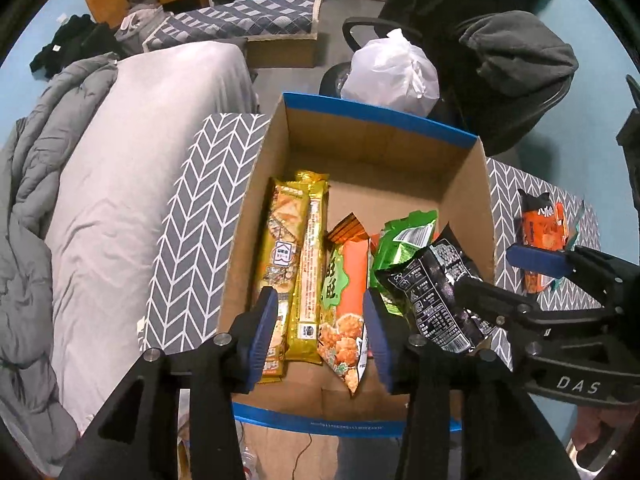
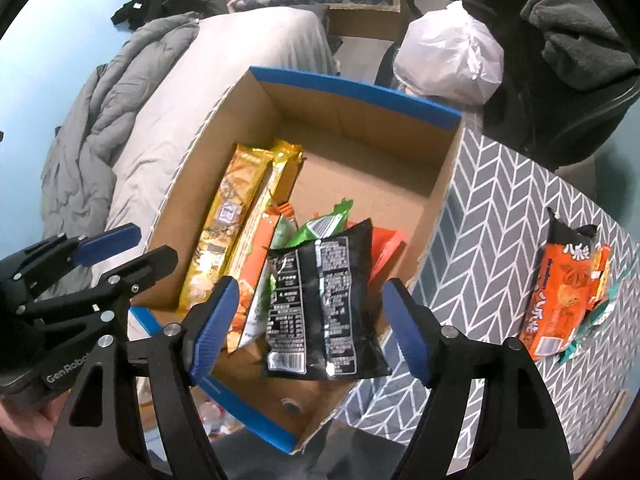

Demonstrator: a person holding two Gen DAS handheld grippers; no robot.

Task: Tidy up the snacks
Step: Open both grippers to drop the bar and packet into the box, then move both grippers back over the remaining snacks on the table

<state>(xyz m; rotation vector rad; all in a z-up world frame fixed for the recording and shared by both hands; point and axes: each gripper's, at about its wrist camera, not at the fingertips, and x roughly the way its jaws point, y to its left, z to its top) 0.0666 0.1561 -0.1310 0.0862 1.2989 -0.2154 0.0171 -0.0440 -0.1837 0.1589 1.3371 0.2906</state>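
An open cardboard box with blue rims holds several snack packs: two long yellow packs, an orange pack and a green pack. A black snack pack sits on top of them at the box's near right, also seen in the left wrist view. My right gripper is open, jaws spread on both sides of the black pack, not touching it. My left gripper is open and empty above the box's near edge. An orange pack lies on the table to the right.
The box stands on a table with a grey herringbone cloth. A bed with a grey duvet is on the left. A white plastic bag and a dark chair with clothing stand behind the box.
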